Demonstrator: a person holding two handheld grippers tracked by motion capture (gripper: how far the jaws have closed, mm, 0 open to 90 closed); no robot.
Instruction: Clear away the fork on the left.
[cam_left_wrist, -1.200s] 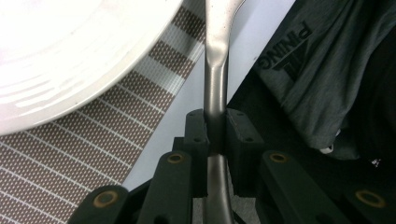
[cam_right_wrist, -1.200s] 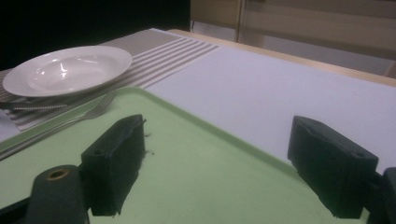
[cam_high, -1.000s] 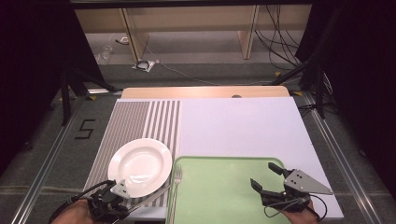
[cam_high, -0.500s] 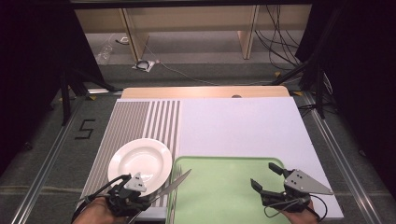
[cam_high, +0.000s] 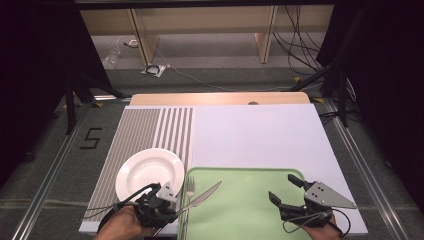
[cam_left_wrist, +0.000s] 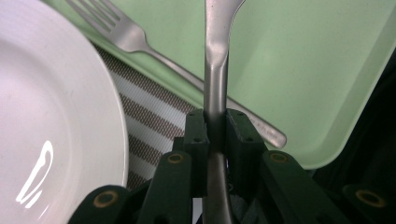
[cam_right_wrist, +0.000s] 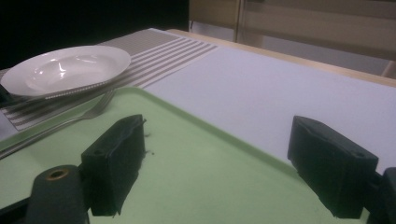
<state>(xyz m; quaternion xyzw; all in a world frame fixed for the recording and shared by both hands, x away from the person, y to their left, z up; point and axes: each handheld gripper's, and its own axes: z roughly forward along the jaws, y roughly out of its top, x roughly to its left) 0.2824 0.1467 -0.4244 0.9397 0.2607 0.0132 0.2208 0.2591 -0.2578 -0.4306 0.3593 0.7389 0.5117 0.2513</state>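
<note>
The left gripper sits at the near left corner of the table, with its jaws clamped on the handle of a table knife. In the left gripper view the knife runs straight up between the two black pads, which press on its handle from both sides. The blade extends out over the green tray, raised at an angle above the tray floor (whether the tip touches the tray cannot be told).

A fork lies along the left edge of the tray, with its tines pointing away from the person. In the left gripper view the fork crosses behind the knife, its handle end resting near the tray rim.

A white plate stands on the striped placemat, just beside the tray's left edge.

The right gripper rests over the near right part of the tray. Its jaws stand wide apart with nothing between them; the right gripper view shows bare tray floor between the two pads, with the plate and fork farther off.
</note>
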